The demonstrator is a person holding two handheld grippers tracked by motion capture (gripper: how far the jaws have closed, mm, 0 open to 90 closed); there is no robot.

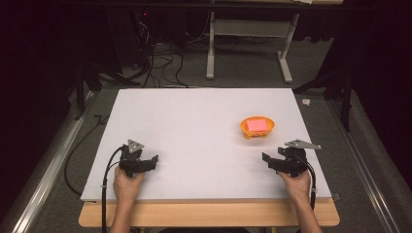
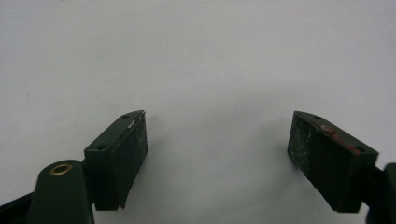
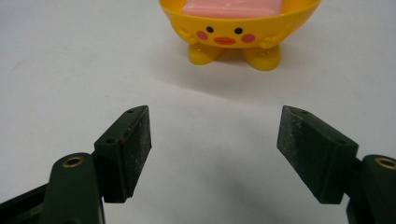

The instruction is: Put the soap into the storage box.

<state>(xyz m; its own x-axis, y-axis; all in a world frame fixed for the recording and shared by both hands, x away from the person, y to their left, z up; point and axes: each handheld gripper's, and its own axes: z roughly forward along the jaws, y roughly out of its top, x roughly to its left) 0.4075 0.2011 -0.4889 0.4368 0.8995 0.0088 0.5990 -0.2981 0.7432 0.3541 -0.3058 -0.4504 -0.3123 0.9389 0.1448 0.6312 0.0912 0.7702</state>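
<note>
A small yellow plastic chick-faced bowl holding a pink block stands near the worktop's right edge. Both hand-held grippers, left and right, gape wide and empty. A clumsy approach by the right one could tip the bowl.

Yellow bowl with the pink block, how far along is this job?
Looks done: the pink block sits inside the yellow bowl. In hand: nothing; the left gripper and right gripper are open and empty, apart from the bowl. Left: probably nothing.

lab | dark curtains | floor cables | white test board
</note>
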